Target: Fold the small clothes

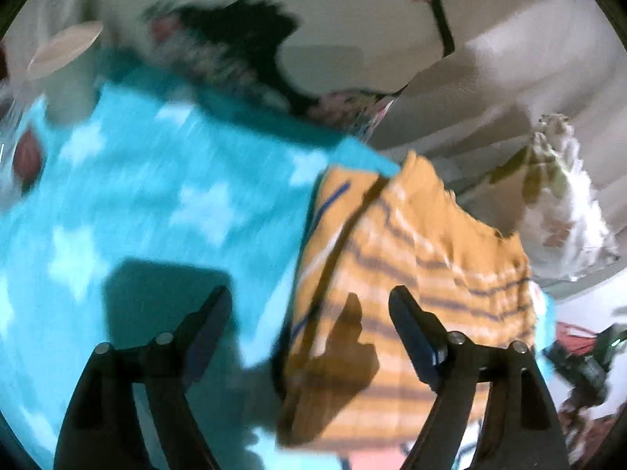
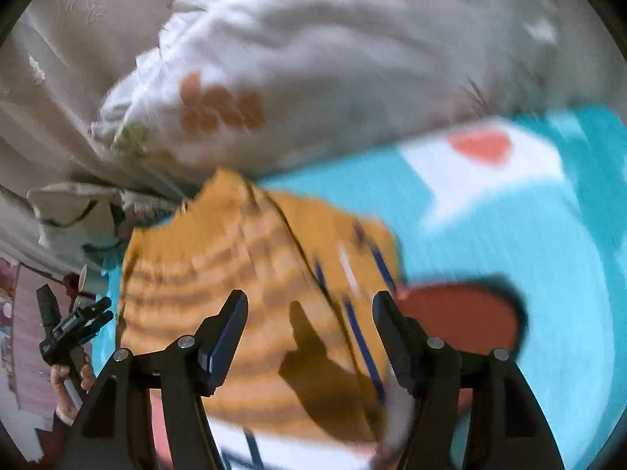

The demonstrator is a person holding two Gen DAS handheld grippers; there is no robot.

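On the blue blanket, orange striped garment lies soft, light; grip hems. Left gripper and right gripper both wide, empty.

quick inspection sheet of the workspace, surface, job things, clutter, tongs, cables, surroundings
surface: turquoise blanket with pale stars, spread out.
job's things: orange striped garment lying on the blanket, apparently folded over; frames blurred.
clutter: white printed bag behind the garment; dark clothes at the far edge; paper cup.
grippers: left tongs open, holding nothing; right tongs open, holding nothing, above the garment.
cables: nothing seen.
surroundings: beige curtain; otherwise too blurred.
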